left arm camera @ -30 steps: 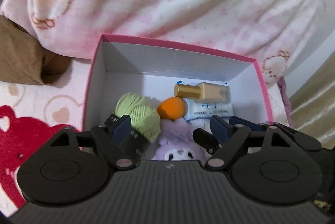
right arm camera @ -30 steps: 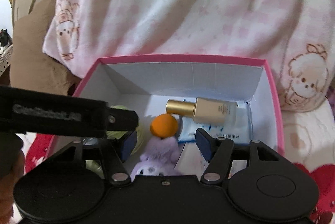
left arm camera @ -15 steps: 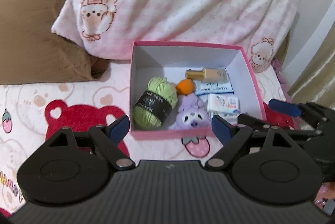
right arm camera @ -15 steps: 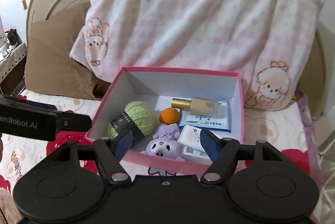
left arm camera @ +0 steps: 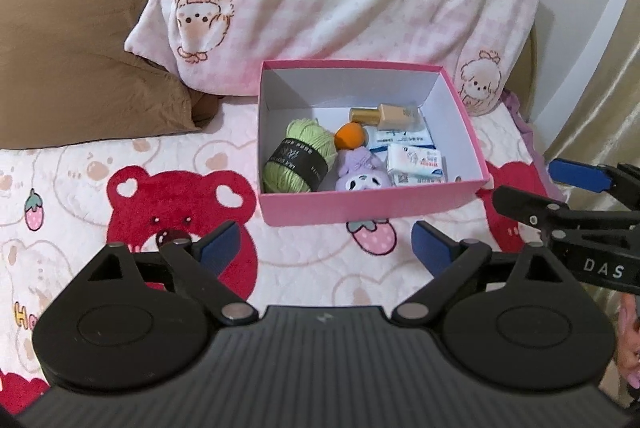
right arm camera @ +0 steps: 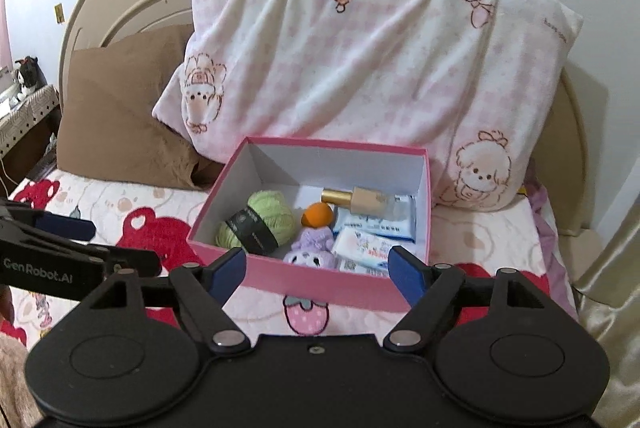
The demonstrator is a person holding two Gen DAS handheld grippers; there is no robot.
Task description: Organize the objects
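Backing away from the pink box (left arm camera: 372, 206) on the bed (left arm camera: 80, 164), both the left gripper (left arm camera: 325, 242) and right gripper (right arm camera: 316, 266) have just been spreading their jaws, nothing between them. Yarn (left arm camera: 298, 160), plush (left arm camera: 362, 176) and packets lie inside; sorting looks finished.

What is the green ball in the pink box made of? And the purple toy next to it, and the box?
The green ball looks like soft, matte yarn: you can see wound strands, with a black paper band around it. The purple toy seems to be fuzzy plush fabric. The pink box looks like cardboard, with thin, stiff walls, white inside, though I can't be sure.
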